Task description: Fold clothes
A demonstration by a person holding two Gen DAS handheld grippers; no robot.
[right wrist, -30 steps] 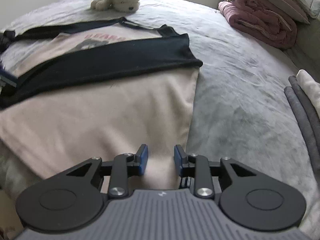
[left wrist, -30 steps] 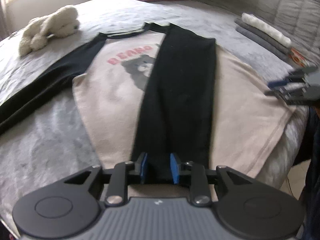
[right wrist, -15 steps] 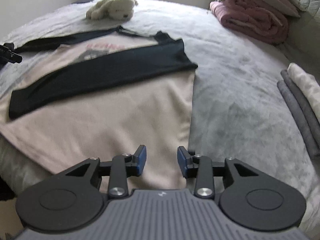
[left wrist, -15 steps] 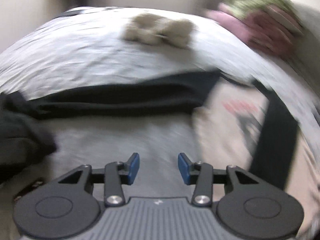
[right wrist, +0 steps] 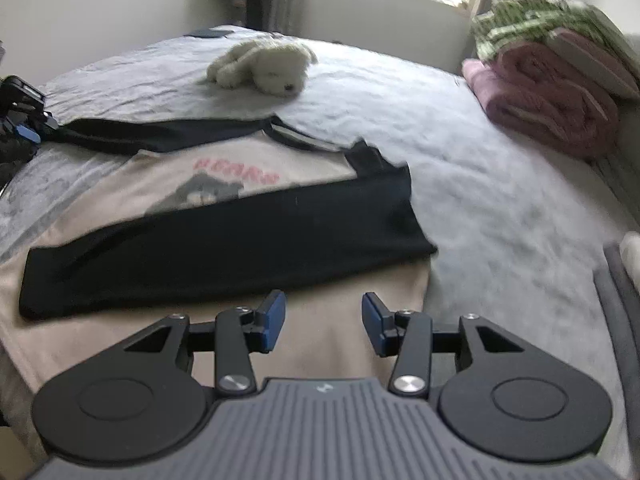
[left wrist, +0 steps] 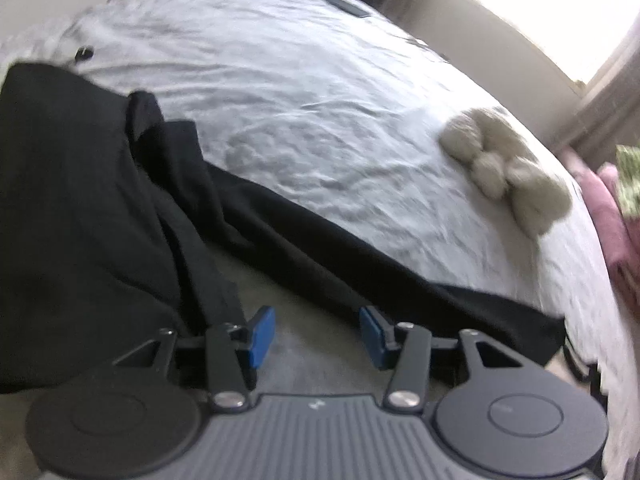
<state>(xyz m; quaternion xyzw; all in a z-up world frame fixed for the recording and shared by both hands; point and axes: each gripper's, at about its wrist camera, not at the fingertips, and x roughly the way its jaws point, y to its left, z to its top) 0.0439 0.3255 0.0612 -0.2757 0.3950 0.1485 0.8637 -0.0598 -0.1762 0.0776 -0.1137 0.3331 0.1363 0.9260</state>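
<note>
A beige shirt [right wrist: 104, 208] with black sleeves and a bear print lies flat on the grey bed [right wrist: 480, 184]. One black sleeve [right wrist: 224, 248] is folded across its body. The other sleeve [right wrist: 160, 136] stretches out to the left. My right gripper [right wrist: 324, 324] hovers over the shirt's beige lower part, its jaws opening with nothing between them. In the left wrist view my left gripper [left wrist: 316, 336] hangs just above the outstretched sleeve [left wrist: 320, 248], its jaws also opening and holding nothing. The left gripper [right wrist: 28, 126] shows at the far left of the right wrist view.
A dark heap of cloth [left wrist: 72, 208] lies at the sleeve's far end. A white plush toy [right wrist: 264, 66] sits beyond the collar. Pink blanket [right wrist: 548, 96] and green bedding [right wrist: 540, 16] are stacked at the back right. Folded grey clothes [right wrist: 620, 300] lie at the right edge.
My left gripper left the folded sleeve's cuff, swung over to the outstretched sleeve and rolled, jaws widening. My right gripper rose a little over the shirt, jaws widening too.
</note>
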